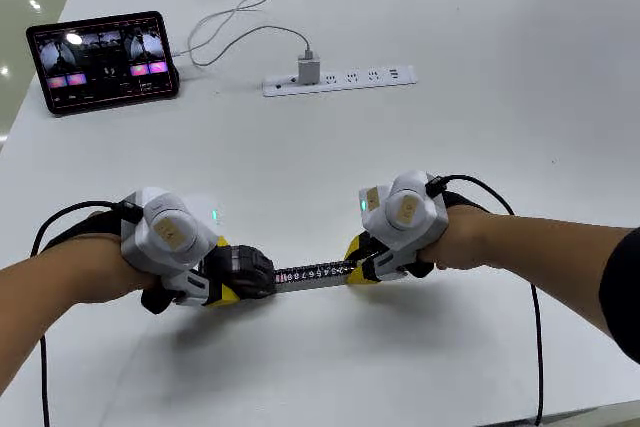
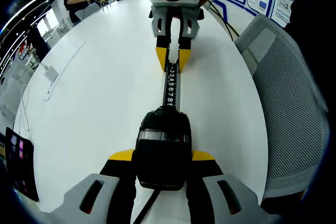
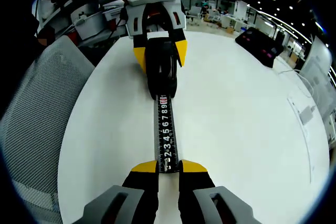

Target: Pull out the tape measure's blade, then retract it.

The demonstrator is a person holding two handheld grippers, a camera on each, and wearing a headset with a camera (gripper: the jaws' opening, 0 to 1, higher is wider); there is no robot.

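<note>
White tabletop [image 1: 330, 367], open office hall behind: two hand-held grippers nose to nose by the near edge, one tape measure [image 1: 248, 272] between them.

Nearest, left forearm [image 1: 50, 282] in from the left edge and right forearm [image 1: 550, 257] in from the right, both low and level, jaws pointed inward at each other. Left gripper [image 1: 222, 285] clamped on the tape measure's black body, a yellow-tipped jaw on each side. Right gripper [image 1: 357, 269] pinched tight on the tip of the blade [image 1: 315, 273], one short numbered stretch drawn out low along the tabletop. Farther back, one power strip [image 1: 340, 79] with one charger [image 1: 308, 69] and one white cable [image 1: 235, 22]. By the left edge, one lit tablet [image 1: 103, 60].
</note>
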